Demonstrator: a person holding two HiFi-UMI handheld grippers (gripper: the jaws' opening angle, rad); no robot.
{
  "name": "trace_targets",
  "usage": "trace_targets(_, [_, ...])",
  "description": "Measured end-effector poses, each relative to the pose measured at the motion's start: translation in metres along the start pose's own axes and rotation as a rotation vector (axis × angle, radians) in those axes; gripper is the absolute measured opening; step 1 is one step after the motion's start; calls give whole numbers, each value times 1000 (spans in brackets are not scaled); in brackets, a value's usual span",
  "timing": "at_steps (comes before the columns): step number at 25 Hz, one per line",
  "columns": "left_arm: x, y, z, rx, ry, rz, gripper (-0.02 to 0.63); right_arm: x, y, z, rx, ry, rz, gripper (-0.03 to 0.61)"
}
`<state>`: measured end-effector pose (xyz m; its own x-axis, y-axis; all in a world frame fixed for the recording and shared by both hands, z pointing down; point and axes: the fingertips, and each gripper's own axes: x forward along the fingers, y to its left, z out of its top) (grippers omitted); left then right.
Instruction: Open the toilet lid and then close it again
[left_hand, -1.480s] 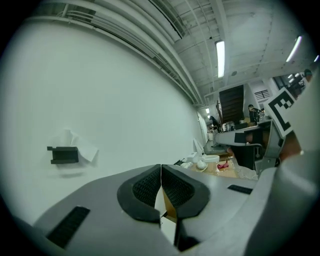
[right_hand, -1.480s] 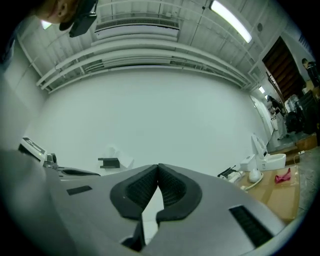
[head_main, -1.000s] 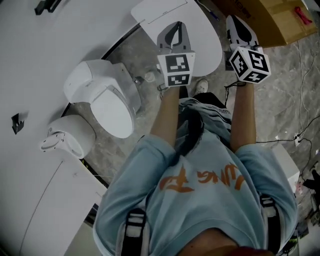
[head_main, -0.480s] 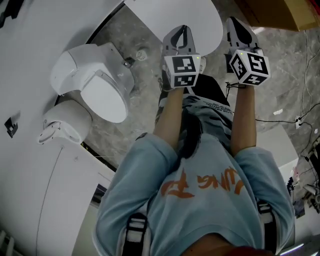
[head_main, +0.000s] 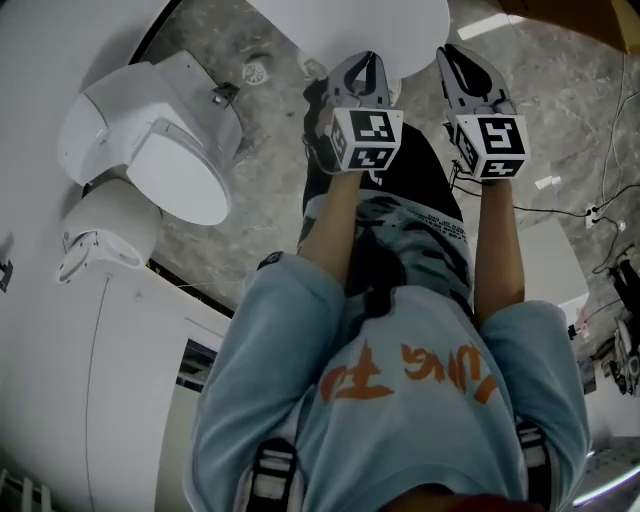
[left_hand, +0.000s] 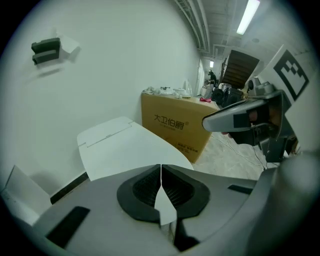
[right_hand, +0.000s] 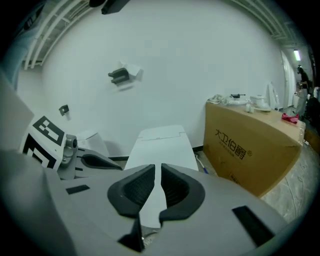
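Observation:
The white toilet (head_main: 150, 140) stands against the wall at the upper left of the head view, its oval lid (head_main: 180, 180) lying down flat. Both grippers are held out in front of the person, to the right of the toilet and well apart from it. My left gripper (head_main: 365, 60) (left_hand: 161, 167) is shut, its tips touching with nothing between them. My right gripper (head_main: 462, 55) (right_hand: 158, 167) is opening: a narrow gap shows between its jaws and nothing is in it. Each gripper view looks over a white flat panel, not the toilet lid.
A white flat panel (head_main: 350, 25) (left_hand: 125, 147) (right_hand: 160, 145) lies on the grey stone floor beyond the grippers. A brown cardboard box (left_hand: 175, 125) (right_hand: 252, 142) stands to its right. A round white unit (head_main: 105, 235) sits beside the toilet. Cables (head_main: 600, 210) trail at the right.
Both grippers have come down towards the floor, side by side. The toilet has slid up and left in the head view. Its lid stays down.

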<state>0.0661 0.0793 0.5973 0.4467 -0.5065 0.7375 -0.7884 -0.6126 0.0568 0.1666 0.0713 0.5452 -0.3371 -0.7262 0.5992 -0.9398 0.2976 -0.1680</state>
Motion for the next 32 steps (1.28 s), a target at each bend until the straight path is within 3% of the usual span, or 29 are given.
trace_targets(8, [32, -10, -77, 57, 90, -28, 34, 37, 20, -100, -143, 179, 85, 95])
trace_targets(13, [49, -16, -115, 66, 124, -47, 121, 52, 34, -164, -454, 312, 186, 167])
trace_targets(16, [61, -20, -133, 126, 151, -64, 211, 62, 39, -194, -661, 362, 231, 231])
trace_targets(20, [68, -35, -152, 314, 190, -96, 292, 71, 35, -216, -842, 390, 225, 258])
trace_targets(24, [76, -41, -166, 438, 194, -108, 316, 84, 34, -235, -937, 409, 233, 259])
trace_targets(27, [82, -39, -174, 483, 197, -103, 323, 92, 35, -242, -982, 416, 224, 256])
trace_targets(32, [90, -36, -177, 485, 194, -92, 324, 101, 37, -244, -1109, 415, 211, 252])
